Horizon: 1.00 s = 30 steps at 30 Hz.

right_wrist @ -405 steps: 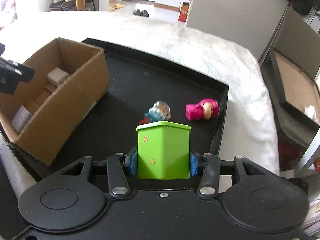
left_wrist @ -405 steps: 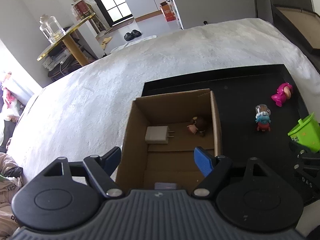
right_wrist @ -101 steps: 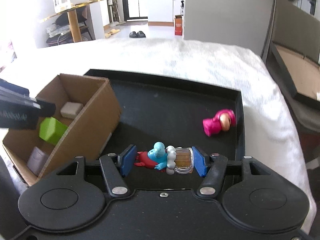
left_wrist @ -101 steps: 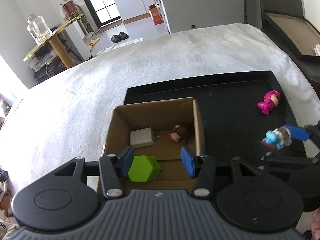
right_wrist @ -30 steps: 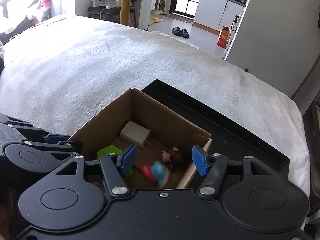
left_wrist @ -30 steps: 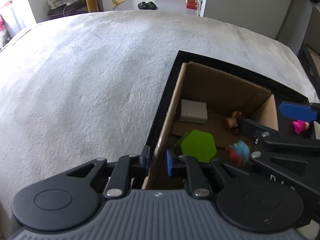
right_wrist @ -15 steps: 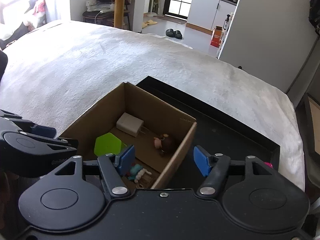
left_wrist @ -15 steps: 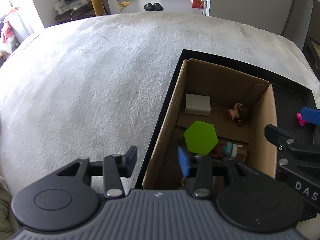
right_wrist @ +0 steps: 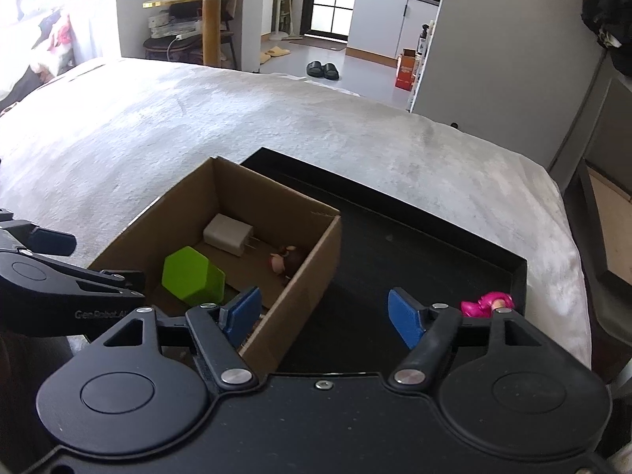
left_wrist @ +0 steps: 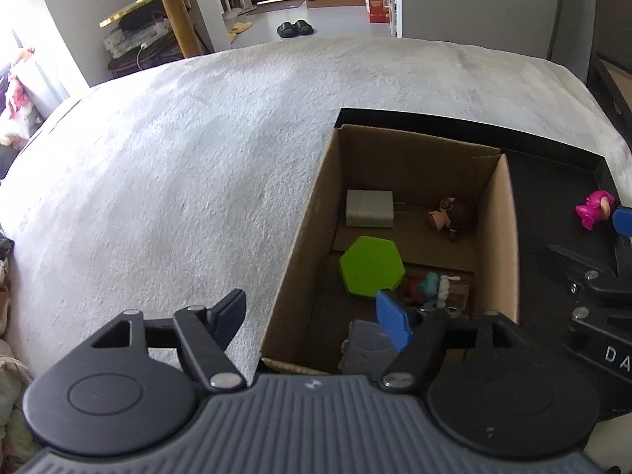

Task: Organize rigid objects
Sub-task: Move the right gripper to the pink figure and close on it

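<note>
Both grippers are hanging spread and empty, jaws having just been opening: the left gripper [left_wrist: 312,316] is straddling the near left wall of the box [left_wrist: 300,245], and the right gripper [right_wrist: 324,314] is straddling its right wall. The green block [left_wrist: 371,272], blue figure [left_wrist: 428,288], charger [left_wrist: 369,208] and brown figure [left_wrist: 448,217] are lying in the box, while the pink doll [right_wrist: 488,303] is waiting on the black tray [right_wrist: 454,245], lower right in the right view. The right gripper is likely going for the doll next, so it should be clearing the box wall first and closing across the doll's body.
</note>
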### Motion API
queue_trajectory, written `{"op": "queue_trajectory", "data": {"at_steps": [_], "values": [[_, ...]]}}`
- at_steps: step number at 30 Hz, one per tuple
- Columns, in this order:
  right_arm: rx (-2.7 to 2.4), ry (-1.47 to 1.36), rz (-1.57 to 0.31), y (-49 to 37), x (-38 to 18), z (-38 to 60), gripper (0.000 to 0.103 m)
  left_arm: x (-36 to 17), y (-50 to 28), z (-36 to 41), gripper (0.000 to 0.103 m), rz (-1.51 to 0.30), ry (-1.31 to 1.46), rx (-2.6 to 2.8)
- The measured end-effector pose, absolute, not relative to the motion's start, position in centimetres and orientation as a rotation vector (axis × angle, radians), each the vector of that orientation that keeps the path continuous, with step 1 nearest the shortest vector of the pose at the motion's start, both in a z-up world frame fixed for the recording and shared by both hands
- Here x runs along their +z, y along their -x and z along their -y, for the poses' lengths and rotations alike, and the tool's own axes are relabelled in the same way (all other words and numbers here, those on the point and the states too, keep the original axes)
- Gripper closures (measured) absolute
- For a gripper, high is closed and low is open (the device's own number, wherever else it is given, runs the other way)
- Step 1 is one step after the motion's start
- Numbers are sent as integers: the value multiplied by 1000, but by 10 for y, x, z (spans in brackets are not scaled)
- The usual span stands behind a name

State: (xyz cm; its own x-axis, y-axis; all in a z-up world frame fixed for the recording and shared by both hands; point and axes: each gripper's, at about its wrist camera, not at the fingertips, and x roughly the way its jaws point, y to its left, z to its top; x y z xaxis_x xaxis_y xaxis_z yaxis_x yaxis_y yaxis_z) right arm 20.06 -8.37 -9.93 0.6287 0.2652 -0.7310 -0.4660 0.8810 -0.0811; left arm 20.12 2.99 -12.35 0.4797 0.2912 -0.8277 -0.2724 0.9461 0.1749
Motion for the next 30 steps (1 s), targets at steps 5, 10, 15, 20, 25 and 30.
{"op": "queue_trajectory", "data": {"at_steps": [5,10,15,20,25,30], "values": [[413,256,-785,-202,-100,101,28,-117,-203,-16,26,-986,-33,328],[390,225,-775,-205,-100,119,21,-113,-207,-1,25,-978,-58,314],[360,199,-777,-211,-104,141,16,-111,-212,16,24,-973,-90,292],[341,174,-785,-217,-108,161,10,-107,-218,32,24,-963,-114,272],[325,160,-780,-226,-113,177,7,-107,-225,49,24,-962,-147,252],[313,146,-778,-235,-117,189,4,-106,-233,62,24,-957,-174,239]]}}
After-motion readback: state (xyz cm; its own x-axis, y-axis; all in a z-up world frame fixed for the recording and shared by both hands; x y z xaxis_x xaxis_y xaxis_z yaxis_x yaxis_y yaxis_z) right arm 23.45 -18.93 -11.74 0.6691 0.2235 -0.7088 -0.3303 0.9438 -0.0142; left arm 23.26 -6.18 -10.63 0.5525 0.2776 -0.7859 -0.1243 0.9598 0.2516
